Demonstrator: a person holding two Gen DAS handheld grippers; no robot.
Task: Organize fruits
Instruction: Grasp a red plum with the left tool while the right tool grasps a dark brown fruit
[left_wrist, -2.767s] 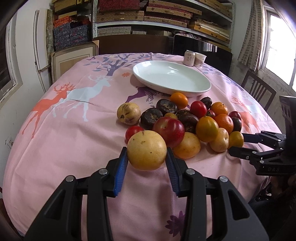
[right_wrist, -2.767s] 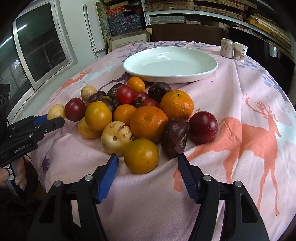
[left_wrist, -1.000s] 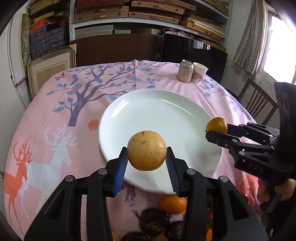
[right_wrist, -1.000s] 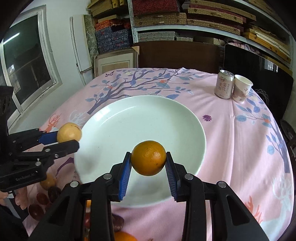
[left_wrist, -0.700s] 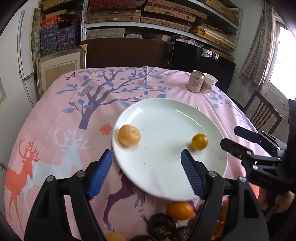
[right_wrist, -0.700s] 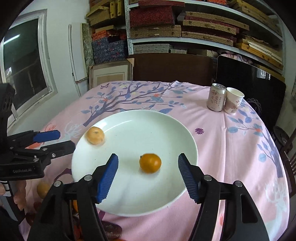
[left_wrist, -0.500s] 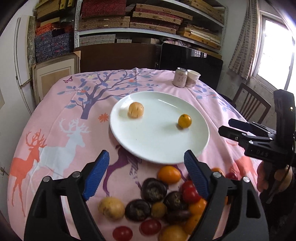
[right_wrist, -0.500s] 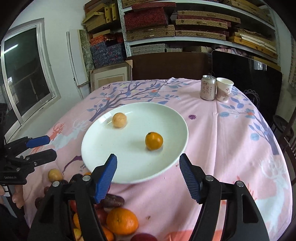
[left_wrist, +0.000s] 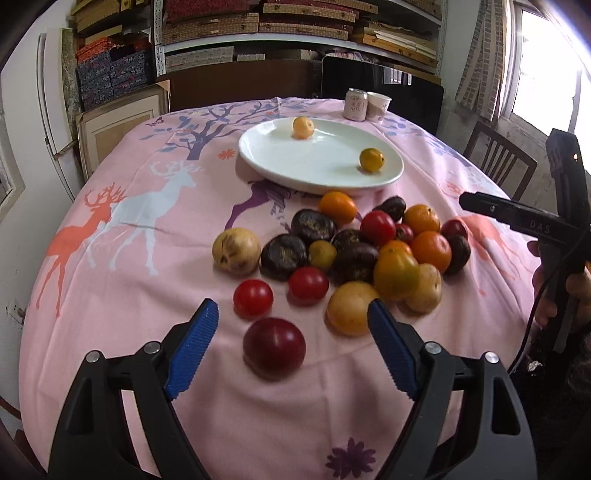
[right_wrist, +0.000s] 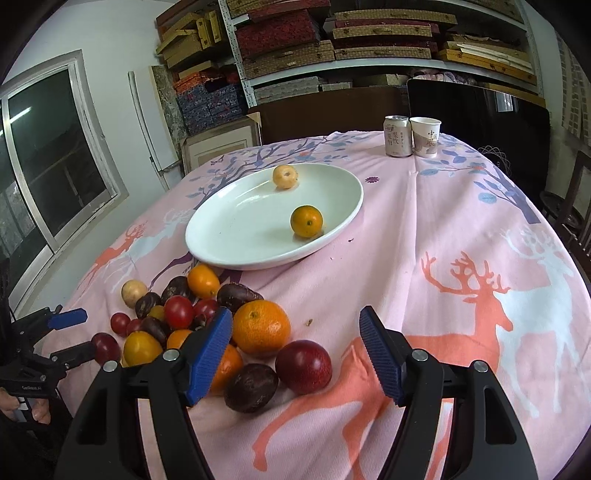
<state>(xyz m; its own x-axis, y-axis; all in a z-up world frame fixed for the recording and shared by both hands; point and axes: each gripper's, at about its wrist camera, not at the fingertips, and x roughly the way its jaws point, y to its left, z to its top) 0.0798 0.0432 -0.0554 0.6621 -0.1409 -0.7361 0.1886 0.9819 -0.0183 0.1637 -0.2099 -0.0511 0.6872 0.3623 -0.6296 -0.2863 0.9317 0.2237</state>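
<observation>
A round table draped in a pink tablecloth (left_wrist: 155, 280) printed with deer and trees carries everything. Toward its far side sits a white plate (left_wrist: 280, 162) — an oval dish resting flat on the cloth. Behind it, near the far edge, a drink can (right_wrist: 398, 136) and a paper cup (right_wrist: 425, 136) stand upright, just beside each other. On the near side a heap of loose fruit (left_wrist: 354, 243) lies directly on the cloth — a dark red plum (left_wrist: 274, 347) apart at the front.
</observation>
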